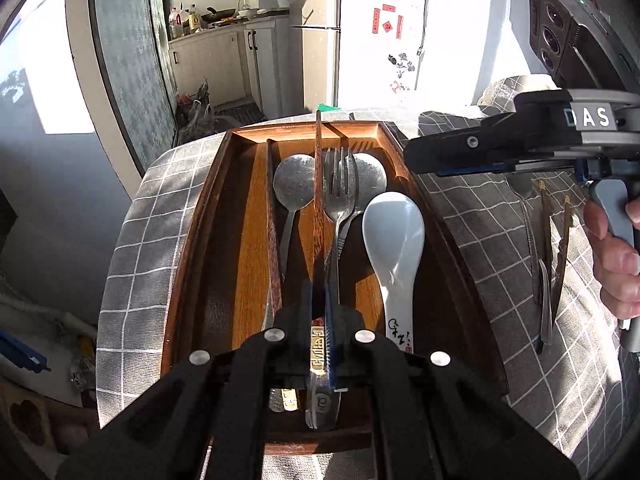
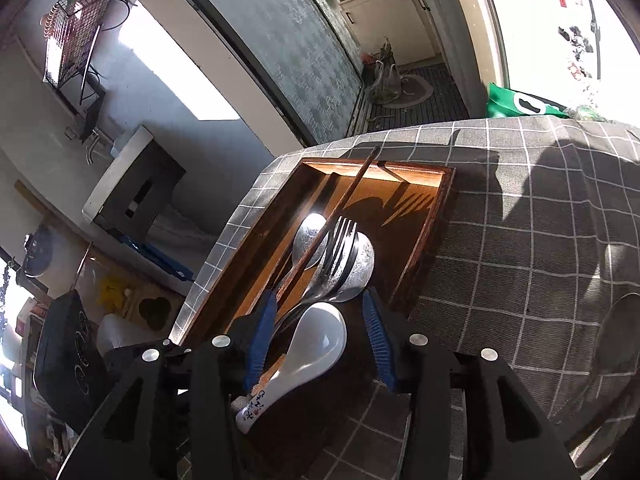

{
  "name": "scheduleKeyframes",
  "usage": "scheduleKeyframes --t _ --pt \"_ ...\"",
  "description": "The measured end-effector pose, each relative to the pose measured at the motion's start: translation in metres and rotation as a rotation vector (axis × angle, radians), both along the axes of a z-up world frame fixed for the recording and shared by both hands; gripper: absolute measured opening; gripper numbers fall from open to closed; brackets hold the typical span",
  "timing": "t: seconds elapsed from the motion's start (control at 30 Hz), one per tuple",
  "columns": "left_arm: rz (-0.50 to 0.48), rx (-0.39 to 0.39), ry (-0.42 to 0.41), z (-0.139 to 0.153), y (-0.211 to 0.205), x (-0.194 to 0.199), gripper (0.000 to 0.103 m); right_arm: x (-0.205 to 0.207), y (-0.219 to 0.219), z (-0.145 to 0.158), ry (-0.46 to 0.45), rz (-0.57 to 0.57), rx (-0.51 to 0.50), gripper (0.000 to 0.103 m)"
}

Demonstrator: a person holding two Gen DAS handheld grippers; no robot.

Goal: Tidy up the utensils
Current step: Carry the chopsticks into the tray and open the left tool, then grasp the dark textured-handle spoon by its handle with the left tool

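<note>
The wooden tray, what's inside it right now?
Wooden tray: two metal spoons, a fork, a white ceramic spoon, one chopstick. The left gripper hides the handle ends.

A white fridge (image 1: pixel 320 20) stands far beyond the claw, a green bag (image 2: pixel 520 104) nearer it, past the checked cloth (image 2: pixel 520 240).

Hard sunlight overexposes the far wall (image 1: pixel 384 60); sharp shadows cross the tabletop (image 2: pixel 520 240). Fisheye edges curve and darken.

Sunlit kitchen: white fridge (image 1: pixel 320 20), cabinets (image 1: pixel 224 64), frosted sliding door (image 1: pixel 128 40), possibly slatted floor mat (image 2: pixel 416 100).
</note>
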State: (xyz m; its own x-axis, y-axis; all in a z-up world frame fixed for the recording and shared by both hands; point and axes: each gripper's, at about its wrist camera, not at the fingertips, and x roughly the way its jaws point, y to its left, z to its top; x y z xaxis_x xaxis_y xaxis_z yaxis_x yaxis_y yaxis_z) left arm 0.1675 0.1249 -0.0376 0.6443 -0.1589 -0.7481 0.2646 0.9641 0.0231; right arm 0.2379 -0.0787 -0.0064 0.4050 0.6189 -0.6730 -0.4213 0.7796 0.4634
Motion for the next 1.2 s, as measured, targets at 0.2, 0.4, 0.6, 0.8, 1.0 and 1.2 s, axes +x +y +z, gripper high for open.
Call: scheduleKeyframes --t 0.2,0.4,0.6,0.8,1.0,1.2 --pt "-0.014 0.05 -0.055 0.001 0.002 -0.009 0.041 -0.039 -0.08 0.019 -0.117 -0.032 -0.102 0.06" --pt "-0.096 -0.005 -0.118 0.022 -0.019 -0.033 0.074 -0.055 -0.161 0.015 -0.126 -0.145 -0.144 0.064" --pt "-0.247 -0.026 -0.106 0.028 -0.079 -0.049 0.081 -0.053 -0.195 -0.001 -0.097 -0.208 -0.116 0.066" --pt "-0.351 -0.049 -0.059 0.017 -0.136 -0.044 0.081 -0.026 -0.188 -0.013 -0.096 -0.187 -0.14 0.034" --pt "-0.397 -0.042 -0.025 -0.002 -0.171 -0.034 0.081 0.008 -0.176 -0.037 -0.067 -0.166 -0.152 0.026" --pt "-0.398 -0.059 0.007 -0.012 -0.174 -0.023 0.081 0.024 -0.17 -0.053 -0.063 -0.16 -0.173 0.026"
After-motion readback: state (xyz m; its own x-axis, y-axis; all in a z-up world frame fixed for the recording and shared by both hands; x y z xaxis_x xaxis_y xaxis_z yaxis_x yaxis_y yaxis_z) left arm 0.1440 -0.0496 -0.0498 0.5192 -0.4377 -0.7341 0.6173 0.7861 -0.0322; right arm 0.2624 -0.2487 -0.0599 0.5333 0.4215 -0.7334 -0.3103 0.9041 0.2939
